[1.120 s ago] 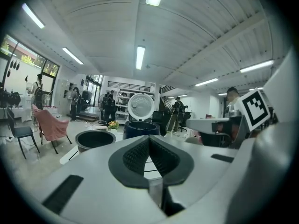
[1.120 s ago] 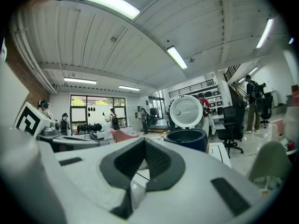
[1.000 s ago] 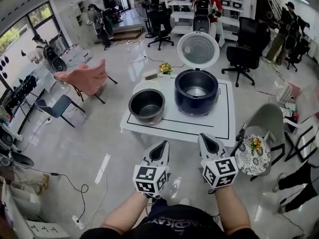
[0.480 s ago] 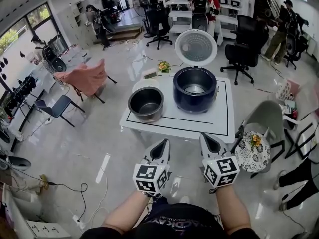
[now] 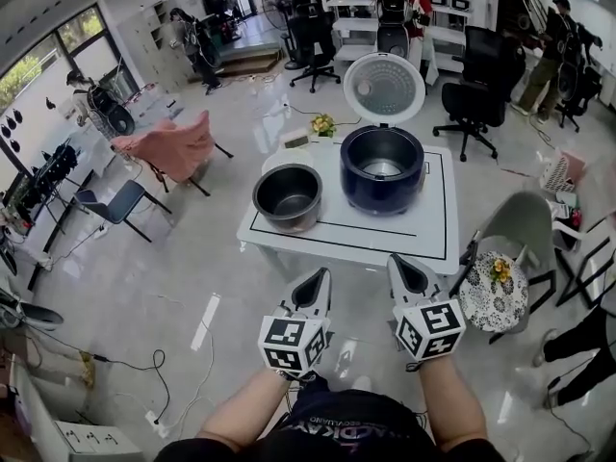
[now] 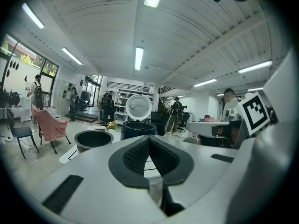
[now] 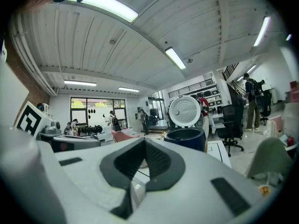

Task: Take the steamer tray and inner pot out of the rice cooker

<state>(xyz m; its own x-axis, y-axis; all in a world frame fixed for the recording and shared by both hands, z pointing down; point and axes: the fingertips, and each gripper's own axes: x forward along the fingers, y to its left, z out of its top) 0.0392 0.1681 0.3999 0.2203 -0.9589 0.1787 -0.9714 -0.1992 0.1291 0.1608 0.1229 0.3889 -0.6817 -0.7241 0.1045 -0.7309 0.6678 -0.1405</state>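
Note:
The dark blue rice cooker (image 5: 382, 168) stands on the low white table (image 5: 423, 243) with its round lid (image 5: 384, 87) up. Pale metal shows inside it; I cannot tell if that is the steamer tray. The grey inner pot (image 5: 288, 196) sits on the table left of the cooker, empty. My left gripper (image 5: 316, 280) and right gripper (image 5: 399, 266) are shut and empty, side by side over the floor short of the table's near edge. The left gripper view shows the shut left gripper (image 6: 148, 146), the pot (image 6: 93, 139) and the cooker (image 6: 138, 129). The right gripper view shows the right gripper (image 7: 144, 148) and the cooker (image 7: 184, 138).
A small flower pot (image 5: 321, 125) stands at the table's far left corner. A grey chair (image 5: 520, 224) and a round floral stool (image 5: 494, 295) are right of the table, a pink-draped chair (image 5: 173, 147) to the left. Office chairs and people are further back.
Both grippers stay shut and in place. The head view has shifted slightly, so the table sits a little further right in the picture.

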